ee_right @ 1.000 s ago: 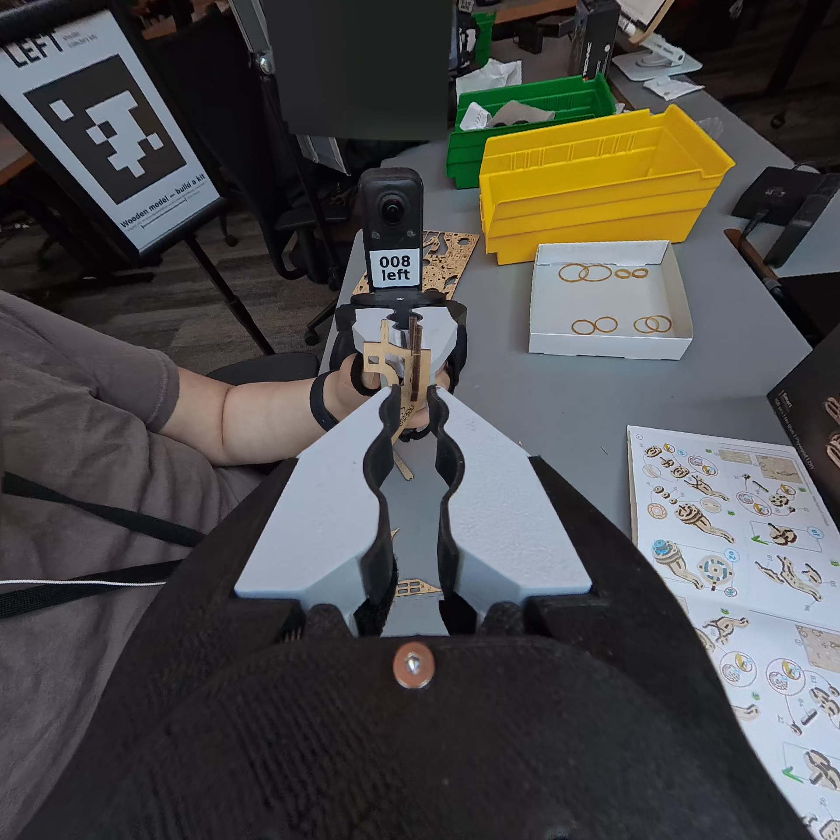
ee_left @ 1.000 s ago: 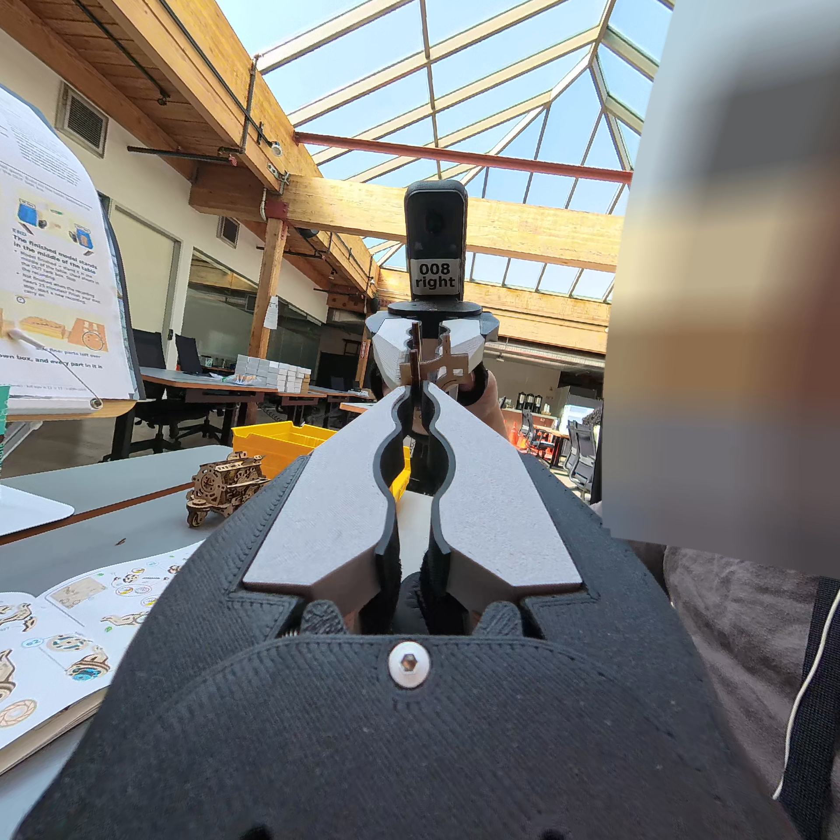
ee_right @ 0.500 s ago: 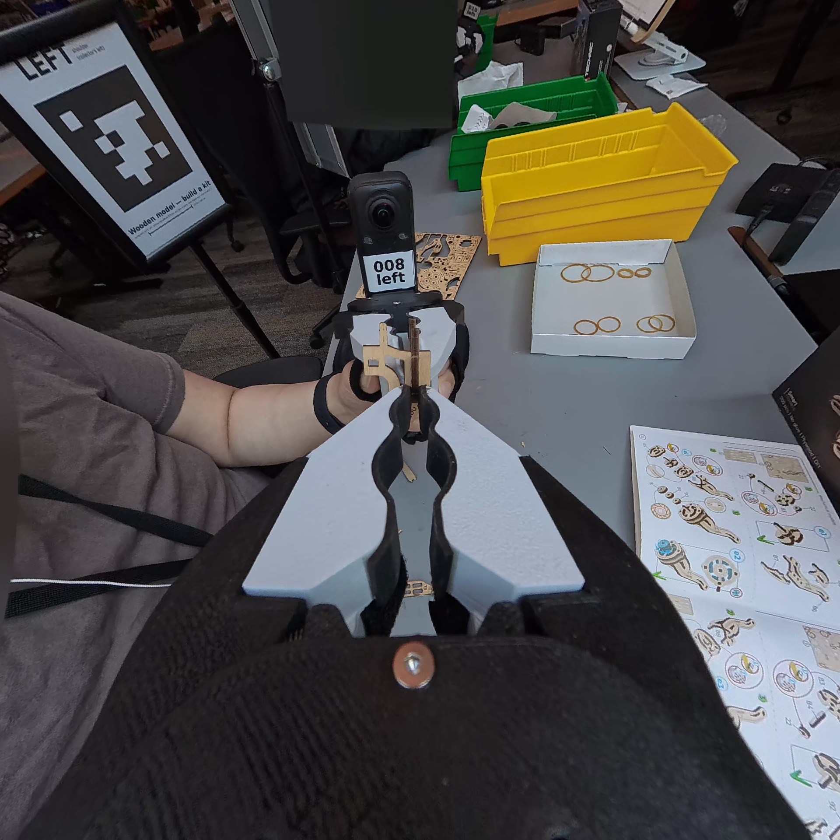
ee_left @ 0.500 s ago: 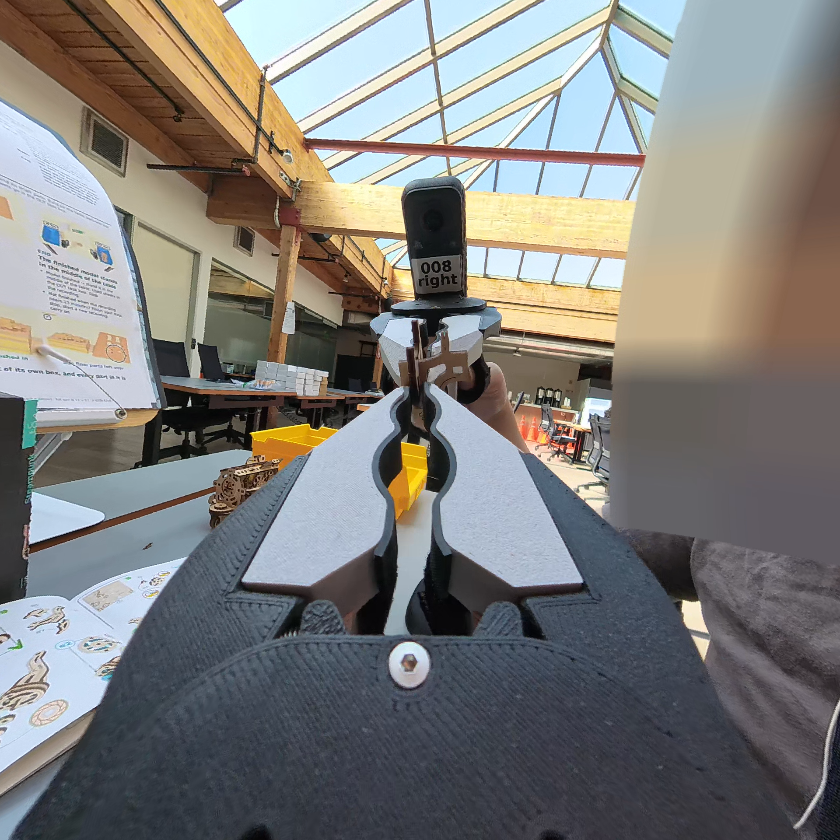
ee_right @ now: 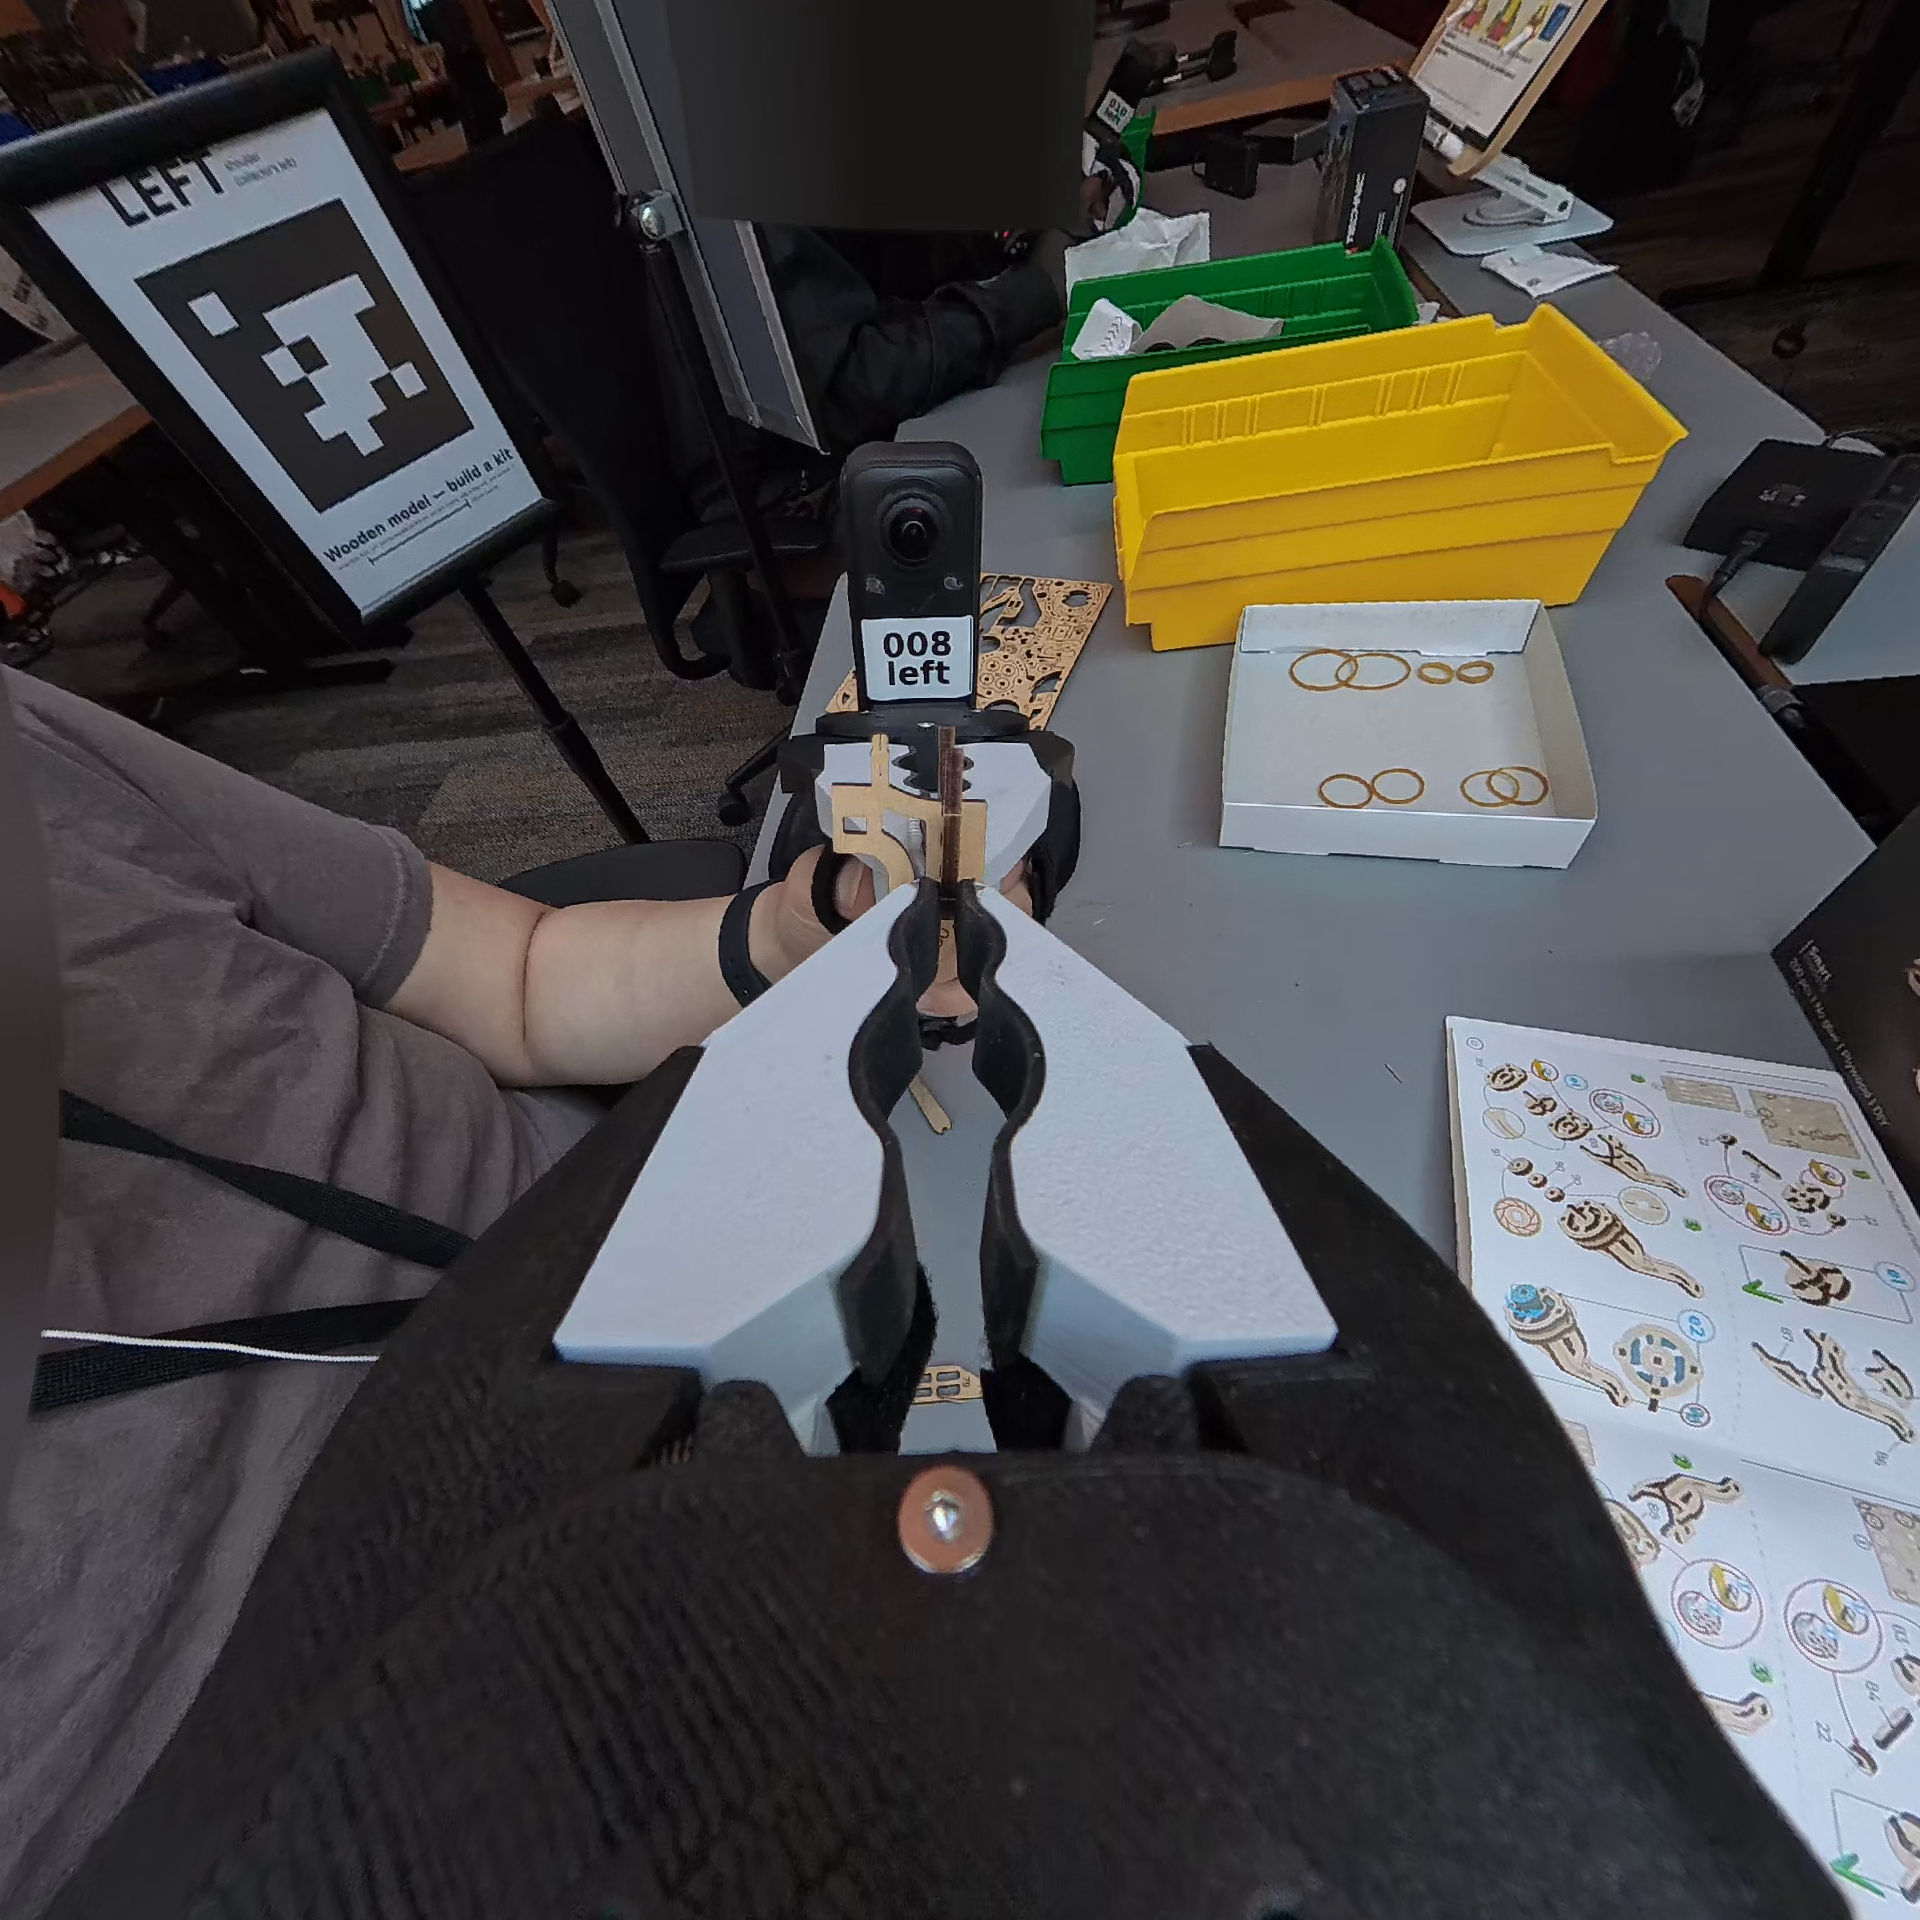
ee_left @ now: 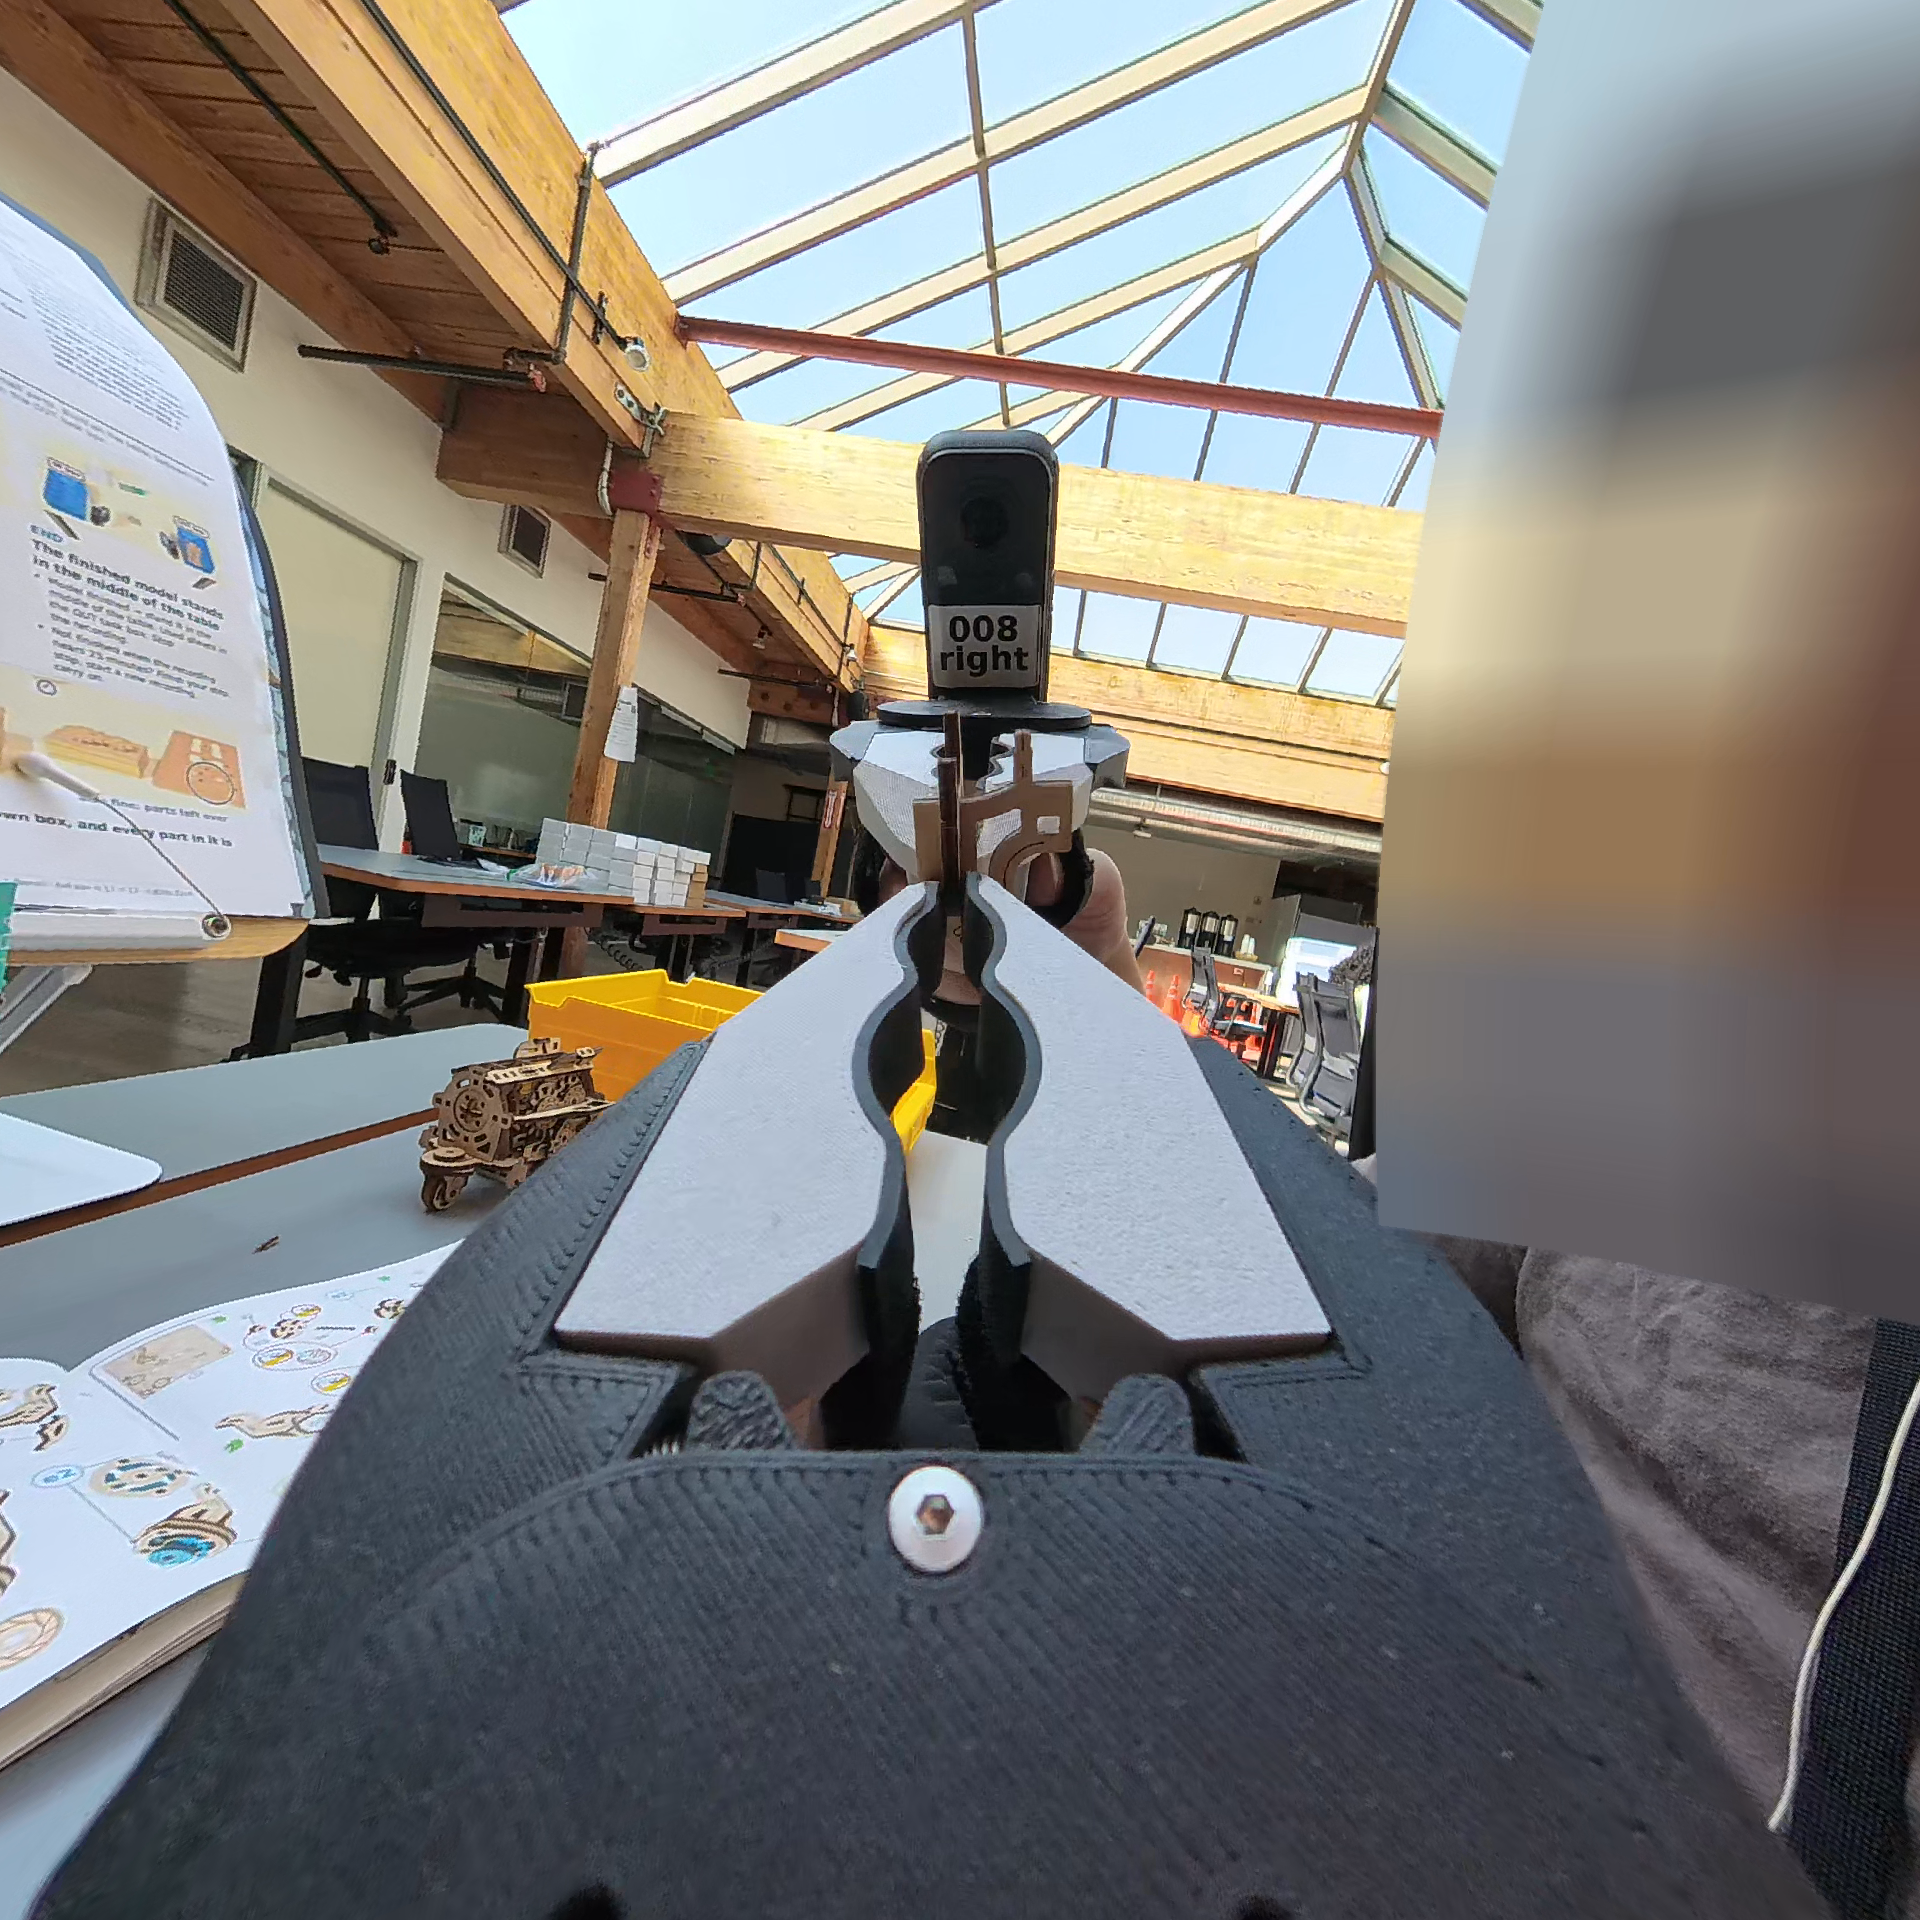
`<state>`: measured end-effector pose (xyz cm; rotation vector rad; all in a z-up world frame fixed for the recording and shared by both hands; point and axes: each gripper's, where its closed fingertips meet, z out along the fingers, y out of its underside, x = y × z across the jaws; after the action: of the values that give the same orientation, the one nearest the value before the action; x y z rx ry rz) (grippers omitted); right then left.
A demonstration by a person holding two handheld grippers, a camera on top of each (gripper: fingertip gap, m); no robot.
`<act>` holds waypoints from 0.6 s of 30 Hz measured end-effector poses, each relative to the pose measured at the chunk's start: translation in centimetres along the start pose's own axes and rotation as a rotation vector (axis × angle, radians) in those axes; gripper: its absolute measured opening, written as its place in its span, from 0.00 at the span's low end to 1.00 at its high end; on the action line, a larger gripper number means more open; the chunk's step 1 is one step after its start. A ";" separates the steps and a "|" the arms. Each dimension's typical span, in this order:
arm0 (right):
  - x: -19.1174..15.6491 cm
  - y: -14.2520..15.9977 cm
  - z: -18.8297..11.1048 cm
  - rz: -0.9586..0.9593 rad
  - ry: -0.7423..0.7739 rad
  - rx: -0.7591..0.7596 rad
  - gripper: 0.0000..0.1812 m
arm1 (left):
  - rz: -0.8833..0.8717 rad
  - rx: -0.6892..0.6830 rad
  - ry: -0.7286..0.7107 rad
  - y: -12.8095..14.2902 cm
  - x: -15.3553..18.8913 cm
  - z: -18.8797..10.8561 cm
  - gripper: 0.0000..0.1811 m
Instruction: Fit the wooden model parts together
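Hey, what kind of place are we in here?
Probably a shared open-plan workshop or office: a skylight roof on timber beams, rows of desks, and a grey worktable with parts bins.

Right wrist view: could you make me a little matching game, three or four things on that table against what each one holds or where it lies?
Things:
1. yellow bin
2. white tray
3. green bin
4. instruction sheet

States:
A. holds crumpled paper
B. holds loose rubber bands
C. lies flat at the table's right edge
D. shows nothing inside from this angle

Pairs: 1-D, 2-B, 3-A, 4-C
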<state>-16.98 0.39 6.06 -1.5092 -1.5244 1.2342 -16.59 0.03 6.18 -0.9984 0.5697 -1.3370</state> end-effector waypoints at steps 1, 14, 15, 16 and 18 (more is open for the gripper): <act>0.0 0.0 0.0 0.001 -0.003 0.004 0.01 | 0.007 0.003 -0.002 -0.1 0.0 0.0 0.00; 0.0 -0.4 0.6 -0.001 0.011 0.034 0.01 | 0.059 0.020 -0.042 -0.5 -0.1 -0.4 0.00; 0.0 -0.4 0.7 -0.004 0.016 0.034 0.01 | 0.065 0.020 -0.046 -0.6 -0.1 -0.5 0.00; 0.0 -0.4 0.7 -0.006 0.019 0.032 0.01 | 0.068 0.018 -0.046 -0.6 -0.1 -0.5 0.00; -0.1 -0.5 0.7 -0.011 0.024 0.033 0.01 | 0.074 0.021 -0.048 -0.6 -0.1 -0.5 0.00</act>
<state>-17.79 0.26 6.28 -1.4868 -1.4878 1.2252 -17.35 0.04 6.44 -0.9812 0.5502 -1.2480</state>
